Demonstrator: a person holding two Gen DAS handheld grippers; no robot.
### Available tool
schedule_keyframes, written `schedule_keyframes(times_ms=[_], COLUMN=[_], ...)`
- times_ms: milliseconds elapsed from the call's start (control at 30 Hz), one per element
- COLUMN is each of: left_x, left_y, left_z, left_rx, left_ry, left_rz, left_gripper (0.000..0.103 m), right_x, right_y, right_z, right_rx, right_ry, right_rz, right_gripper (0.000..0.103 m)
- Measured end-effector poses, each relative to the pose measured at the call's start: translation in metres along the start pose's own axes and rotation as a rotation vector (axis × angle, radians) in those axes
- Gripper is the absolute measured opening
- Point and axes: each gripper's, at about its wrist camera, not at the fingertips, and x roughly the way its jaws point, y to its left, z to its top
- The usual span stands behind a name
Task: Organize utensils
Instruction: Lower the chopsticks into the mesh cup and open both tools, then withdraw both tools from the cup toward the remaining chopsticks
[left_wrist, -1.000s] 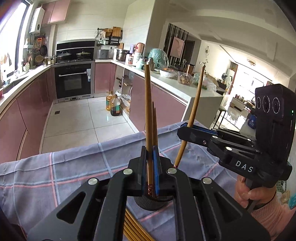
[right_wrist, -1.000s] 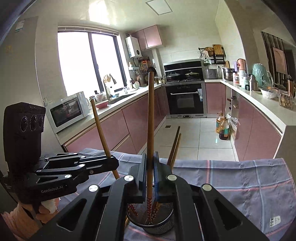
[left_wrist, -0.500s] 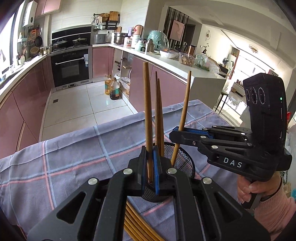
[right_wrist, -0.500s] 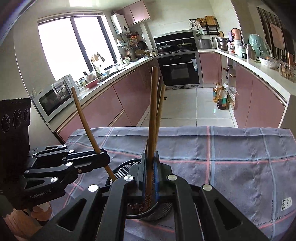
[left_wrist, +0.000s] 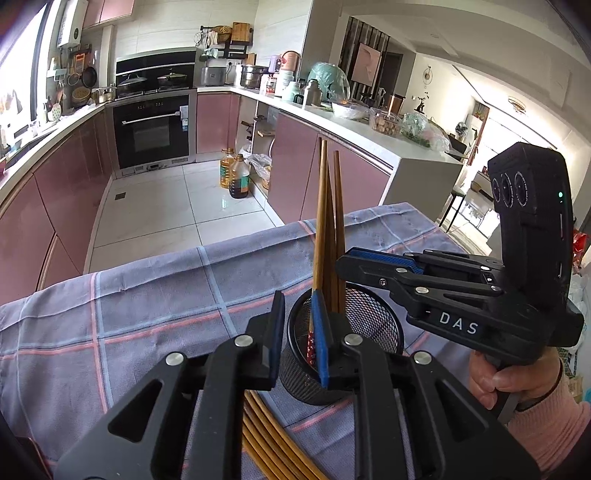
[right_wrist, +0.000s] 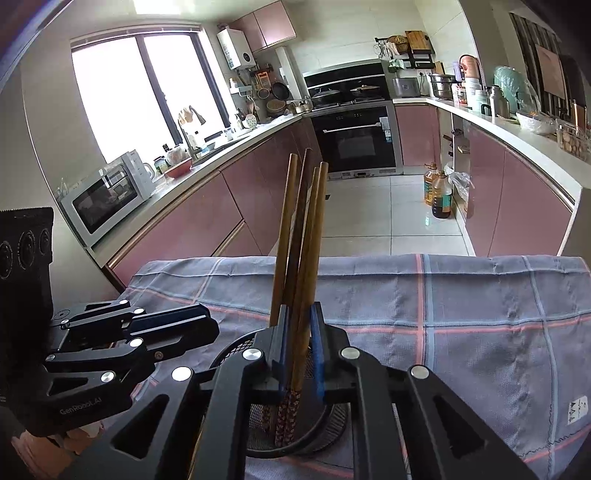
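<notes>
Chopsticks (right_wrist: 301, 236): four counted in right wrist view, standing upright-tilted in one black mesh holder (left_wrist: 373, 314) on checked cloth (left_wrist: 147, 306). Brown wooden shafts, patterned red-and-white lower ends. More chopsticks (left_wrist: 266, 439) lie flat on cloth beside holder, count unclear. Left gripper (left_wrist: 297, 339): jaws just been opening, parted, one chopstick against right pad only, not pinched. Right gripper (right_wrist: 301, 354): jaws just been opening, gap visible, chopsticks between pads, loose.

Loose chopsticks (left_wrist: 266, 439) run under the left tool (left_wrist: 297, 339), ends hidden
</notes>
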Motion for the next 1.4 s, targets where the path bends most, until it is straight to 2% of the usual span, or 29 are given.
schedule_keyframes(times_ms=[133,233,500,567,667,833,967,1067,1400], left_x=[-0.014,-0.027,-0.051,-0.053,-0.052,-0.044,-0.033,-0.029,-0.025], left_y=[0.004,0.007,0.021,0.025,0.03,0.031,0.025,0.023,0.018], left_z=[-0.007,-0.017,-0.061,-0.077,-0.099,-0.132,-0.154,-0.165,-0.17], left_rx=[-0.01,-0.015,-0.042,-0.045,-0.063,-0.083,-0.088,-0.1,-0.088], left_ry=[-0.034,-0.058,-0.056,-0.04,0.002,0.072,0.126,0.143,0.163], left_rz=[0.019,0.031,0.073,0.096,0.103,0.125,0.129,0.123,0.143], left_gripper=[0.019,0.023,0.032,0.034,0.036,0.041,0.041,0.041,0.041], right_x=[-0.007,-0.022,-0.071,-0.074,-0.066,-0.03,-0.01,-0.003,0.005], right_y=[0.004,0.01,0.044,0.054,0.063,0.067,0.071,0.075,0.081], right_z=[0.0,-0.004,-0.029,-0.042,-0.062,-0.097,-0.115,-0.125,-0.138], right_rx=[-0.013,-0.039,-0.15,-0.179,-0.19,-0.181,-0.177,-0.181,-0.205], right_ry=[-0.025,-0.056,-0.1,-0.083,-0.023,0.107,0.171,0.191,0.217], right_rz=[-0.024,-0.032,0.075,0.102,0.132,0.102,0.091,0.077,0.057], right_gripper=[0.012,0.017,0.024,0.03,0.031,0.031,0.031,0.031,0.031])
